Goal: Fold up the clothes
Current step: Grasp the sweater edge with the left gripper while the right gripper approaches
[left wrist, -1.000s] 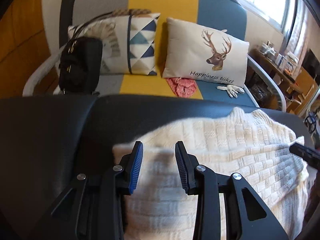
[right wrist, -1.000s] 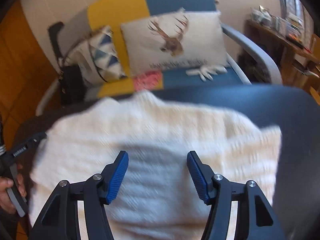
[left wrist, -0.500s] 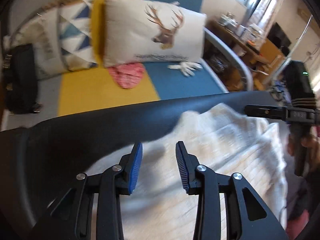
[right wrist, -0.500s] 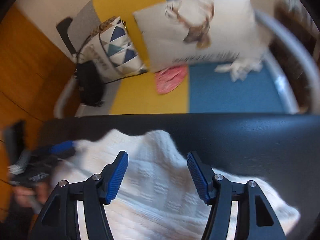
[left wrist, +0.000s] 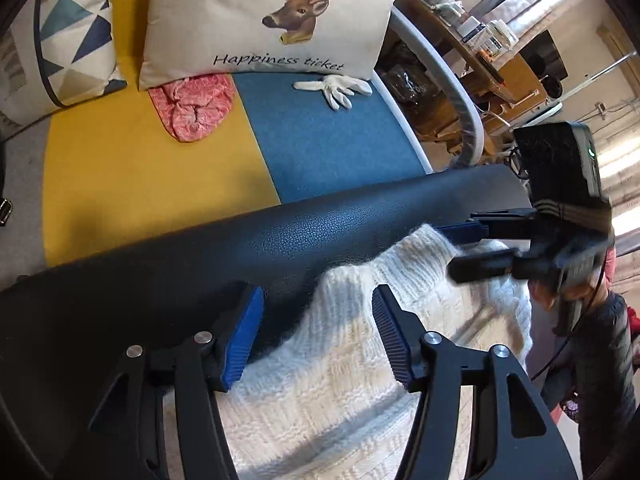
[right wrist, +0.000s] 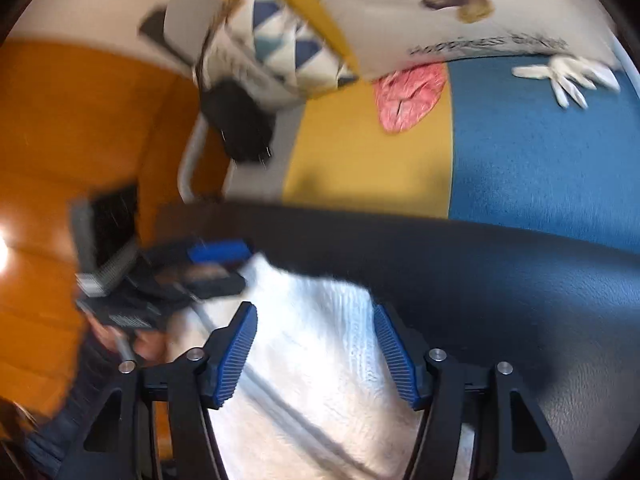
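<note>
Sweater: cream, chunky ribbed knit, bunched in loose folds on the black leatherette surface, toward its near edge. Left gripper: jaws opening, poised wide over the knit, pads clear of the fabric. Right gripper: jaws wide, nothing clamped; hovering above the same sweater. Beyond the far edge: sofa seat in yellow and blue panels, carrying a deer cushion, a triangle-print cushion, a pink cloth, a white glove. Wooden floor orange, at left in the right wrist view, blurred.
</note>
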### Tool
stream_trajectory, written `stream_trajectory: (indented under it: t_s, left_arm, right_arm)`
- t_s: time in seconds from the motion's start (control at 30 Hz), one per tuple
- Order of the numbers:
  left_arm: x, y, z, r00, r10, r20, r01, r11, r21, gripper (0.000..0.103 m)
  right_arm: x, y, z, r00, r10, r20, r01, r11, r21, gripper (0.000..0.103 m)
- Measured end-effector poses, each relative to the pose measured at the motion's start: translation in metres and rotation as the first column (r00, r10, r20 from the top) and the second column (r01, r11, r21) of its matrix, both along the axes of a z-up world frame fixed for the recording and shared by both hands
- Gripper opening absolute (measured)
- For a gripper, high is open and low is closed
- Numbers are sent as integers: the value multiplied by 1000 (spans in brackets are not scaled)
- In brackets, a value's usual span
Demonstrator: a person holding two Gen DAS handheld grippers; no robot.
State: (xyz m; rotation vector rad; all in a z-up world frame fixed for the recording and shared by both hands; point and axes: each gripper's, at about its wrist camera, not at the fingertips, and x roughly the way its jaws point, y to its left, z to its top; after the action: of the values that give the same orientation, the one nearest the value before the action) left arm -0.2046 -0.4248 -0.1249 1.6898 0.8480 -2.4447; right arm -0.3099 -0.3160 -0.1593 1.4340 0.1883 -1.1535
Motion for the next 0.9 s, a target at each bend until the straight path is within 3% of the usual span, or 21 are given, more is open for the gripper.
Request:
stream_trajectory:
  t_s: [0.07,0.1,0.13,0.2,0.3,0.43,0.47,0.6,0.8,0.9]
  left_arm:
    - [-3,4,-1,1000,2,13,-2,999,-48,53]
    - [-6,13,0,1000,-19,25,22,993,-113,17]
    - [-6,20,1,999,-28,20,31,989,-146,4]
    - [-4,32,2,999,-43,5,44,978,-202,4]
    - [13,43,14,991,-27,-129,-6,968,-251,3]
    - [57,69,38,941,-87,-328,-37,934,-355,3]
    - [67,75,41,932,-103,-347,-34,930,-367,3]
    - [102,104,40,913,-152,-378,-20,909,-416,3]
    - [137,145,34,898,-236,-371,14,858,-513,3]
    - [136,142,26,912,-221,-345,29,876,-482,3]
  right_arm:
    - [9,-4,4,997,28,-69,-27,1000,12,38]
    - [14,-6,4,993,41,-109,-38,999,32,22]
    - [20,-8,5,987,61,-152,-54,997,48,19]
    - [25,-6,12,973,69,-219,-59,997,51,11]
    - [30,1,29,957,42,-287,-41,999,12,9]
    - [52,29,54,938,25,-346,-64,993,-102,9]
    - [62,37,57,930,28,-366,-80,988,-129,9]
    - [100,68,56,913,45,-405,-126,976,-175,9]
    - [139,99,37,882,62,-467,-147,978,-148,9]
    - [142,110,28,887,50,-459,-127,982,-138,9]
